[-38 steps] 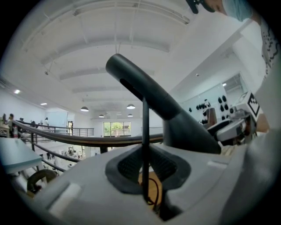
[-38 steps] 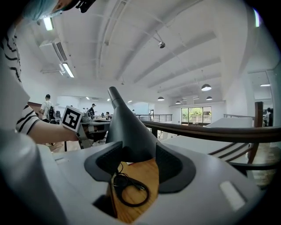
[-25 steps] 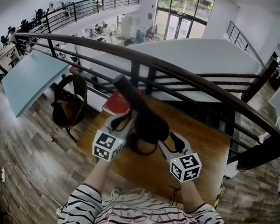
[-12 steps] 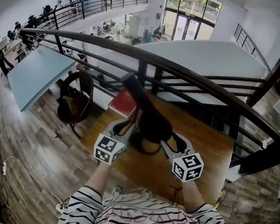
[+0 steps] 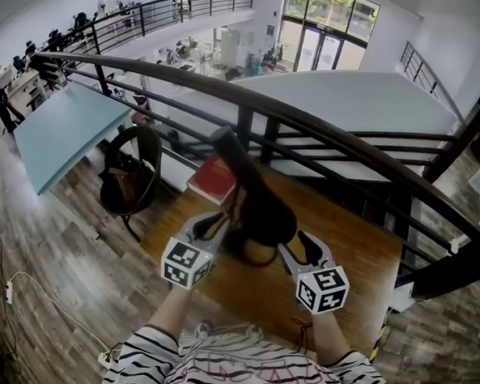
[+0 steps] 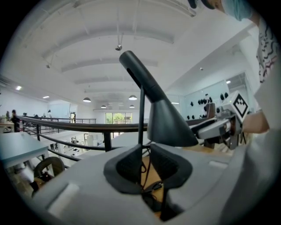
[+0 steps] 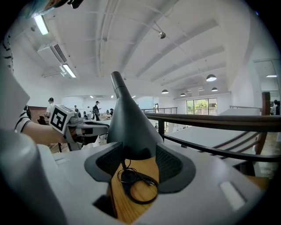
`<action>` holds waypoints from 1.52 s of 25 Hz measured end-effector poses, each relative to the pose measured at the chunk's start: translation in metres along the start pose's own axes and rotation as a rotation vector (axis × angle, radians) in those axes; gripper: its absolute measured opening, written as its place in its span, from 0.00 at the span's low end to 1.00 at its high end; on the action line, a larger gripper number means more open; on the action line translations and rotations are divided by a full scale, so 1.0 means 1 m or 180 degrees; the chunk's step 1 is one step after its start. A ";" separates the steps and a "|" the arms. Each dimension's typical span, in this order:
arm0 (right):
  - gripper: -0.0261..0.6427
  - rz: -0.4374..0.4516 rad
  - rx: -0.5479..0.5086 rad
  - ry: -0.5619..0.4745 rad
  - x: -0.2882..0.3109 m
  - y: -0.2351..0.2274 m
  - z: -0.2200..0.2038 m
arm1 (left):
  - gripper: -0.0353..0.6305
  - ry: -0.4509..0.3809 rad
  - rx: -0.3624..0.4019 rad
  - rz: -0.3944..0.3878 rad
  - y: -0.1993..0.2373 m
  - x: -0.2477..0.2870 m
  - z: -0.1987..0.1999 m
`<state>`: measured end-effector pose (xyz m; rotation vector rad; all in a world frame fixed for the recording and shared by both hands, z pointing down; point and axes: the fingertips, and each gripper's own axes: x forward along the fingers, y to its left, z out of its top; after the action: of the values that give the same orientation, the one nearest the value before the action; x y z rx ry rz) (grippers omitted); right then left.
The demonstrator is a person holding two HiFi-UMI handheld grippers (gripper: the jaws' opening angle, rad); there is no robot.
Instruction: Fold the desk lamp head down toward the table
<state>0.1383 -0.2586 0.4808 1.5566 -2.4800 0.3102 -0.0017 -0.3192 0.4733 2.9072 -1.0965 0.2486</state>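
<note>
Shifted slightly toward me since a second ago, my left gripper (image 5: 213, 223) has just been closing. Head view: the lamp head (image 5: 262, 214) hangs over the table (image 5: 342, 262) between it and my right gripper (image 5: 302, 244), with the neck slanting up and away. Left gripper view alone: jaws narrow on the thin stem (image 6: 141, 114). Right gripper view: jaws wide, pads against the lamp head's flanks; I judge the nearer right hand presses it down.

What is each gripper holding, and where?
Right gripper: desk lamp head, jaws on its rim. Left gripper: its jaws have just been closing around the lamp's stem; grip cannot be told.
</note>
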 end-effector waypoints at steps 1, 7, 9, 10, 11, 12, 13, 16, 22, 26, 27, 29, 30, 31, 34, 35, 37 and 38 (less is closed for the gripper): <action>0.39 -0.0010 0.0021 -0.0004 -0.002 0.001 -0.001 | 0.15 -0.0007 -0.0016 0.0006 0.000 -0.003 -0.001; 0.39 -0.0068 0.0145 0.0002 -0.013 0.007 -0.014 | 0.15 -0.0012 -0.0099 -0.0013 -0.012 -0.016 -0.011; 0.38 -0.0086 0.0193 -0.0004 -0.016 0.009 -0.018 | 0.15 -0.0008 -0.0114 -0.0016 -0.016 -0.020 -0.016; 0.38 -0.0095 0.0214 -0.0007 -0.018 0.010 -0.019 | 0.14 -0.0010 -0.0122 -0.0016 -0.018 -0.021 -0.019; 0.38 -0.0105 0.0232 -0.0012 -0.020 0.010 -0.021 | 0.14 -0.0008 -0.0135 -0.0021 -0.020 -0.023 -0.021; 0.37 -0.0118 0.0250 -0.0022 -0.022 0.012 -0.022 | 0.14 0.0000 -0.0150 -0.0030 -0.022 -0.025 -0.023; 0.36 -0.0135 0.0269 -0.0036 -0.024 0.013 -0.023 | 0.14 0.0010 -0.0162 -0.0043 -0.024 -0.027 -0.025; 0.33 -0.0198 0.0342 -0.0085 -0.030 0.018 -0.029 | 0.13 0.0039 -0.0178 -0.0086 -0.029 -0.035 -0.031; 0.28 -0.0339 0.0472 -0.0003 -0.039 0.023 -0.050 | 0.10 0.0131 -0.0225 -0.0217 -0.038 -0.048 -0.049; 0.23 -0.0458 0.0513 0.0062 -0.047 0.023 -0.063 | 0.08 0.0177 -0.0271 -0.0322 -0.045 -0.053 -0.059; 0.23 -0.0490 0.0522 0.0073 -0.050 0.024 -0.066 | 0.07 0.0181 -0.0284 -0.0345 -0.047 -0.053 -0.060; 0.20 -0.0552 0.0543 0.0094 -0.056 0.024 -0.072 | 0.06 0.0185 -0.0300 -0.0389 -0.050 -0.053 -0.061; 0.19 -0.0588 0.0554 0.0102 -0.058 0.024 -0.075 | 0.06 0.0189 -0.0299 -0.0414 -0.052 -0.052 -0.061; 0.17 -0.0629 0.0564 0.0106 -0.060 0.024 -0.078 | 0.06 0.0194 -0.0290 -0.0438 -0.053 -0.052 -0.062; 0.10 -0.0739 0.0594 0.0098 -0.067 0.025 -0.084 | 0.06 0.0197 -0.0249 -0.0504 -0.058 -0.051 -0.064; 0.07 -0.0765 0.0604 0.0088 -0.070 0.026 -0.085 | 0.06 0.0197 -0.0242 -0.0526 -0.060 -0.052 -0.065; 0.04 -0.0808 0.0626 0.0068 -0.073 0.027 -0.087 | 0.06 0.0201 -0.0232 -0.0576 -0.065 -0.051 -0.067; 0.04 -0.0831 0.0636 0.0063 -0.075 0.027 -0.089 | 0.06 0.0205 -0.0226 -0.0603 -0.068 -0.051 -0.069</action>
<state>0.1505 -0.1578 0.5435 1.9193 -2.2525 0.5405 -0.0047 -0.2292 0.5351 2.8916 -0.7971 0.2887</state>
